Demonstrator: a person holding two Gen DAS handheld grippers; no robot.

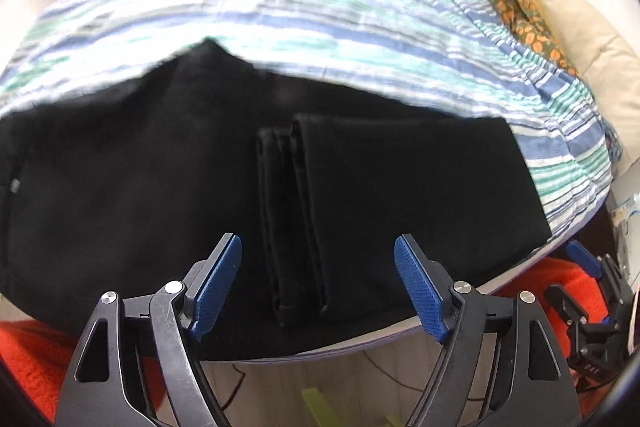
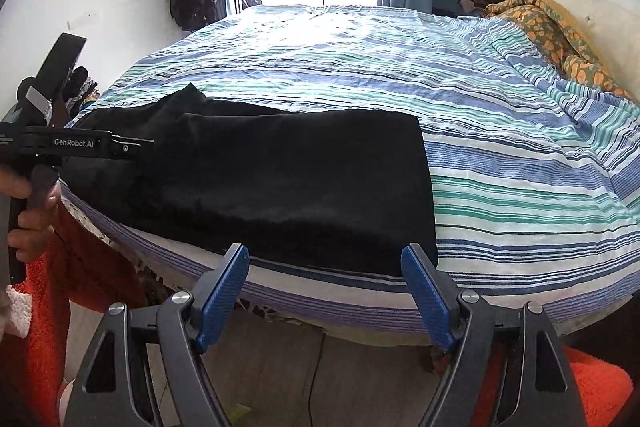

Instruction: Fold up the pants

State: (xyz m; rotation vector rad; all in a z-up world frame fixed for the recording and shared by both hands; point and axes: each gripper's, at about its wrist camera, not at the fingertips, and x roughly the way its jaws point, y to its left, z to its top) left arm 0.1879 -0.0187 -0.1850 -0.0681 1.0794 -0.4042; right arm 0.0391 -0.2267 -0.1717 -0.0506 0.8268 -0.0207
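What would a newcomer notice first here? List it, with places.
The black pants dominate, lying partly folded along the near edge of the bed, on a blue, green and white striped sheet. Both open grippers, left and right, hover just short of the pants. An orange-patterned blanket lies bunched at the bed's far right.

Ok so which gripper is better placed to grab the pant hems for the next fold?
Left, probably. The left hand-held gripper hangs open directly over the hems of the pants. The right hand-held gripper, also open, sits off the bed edge by the folded end.
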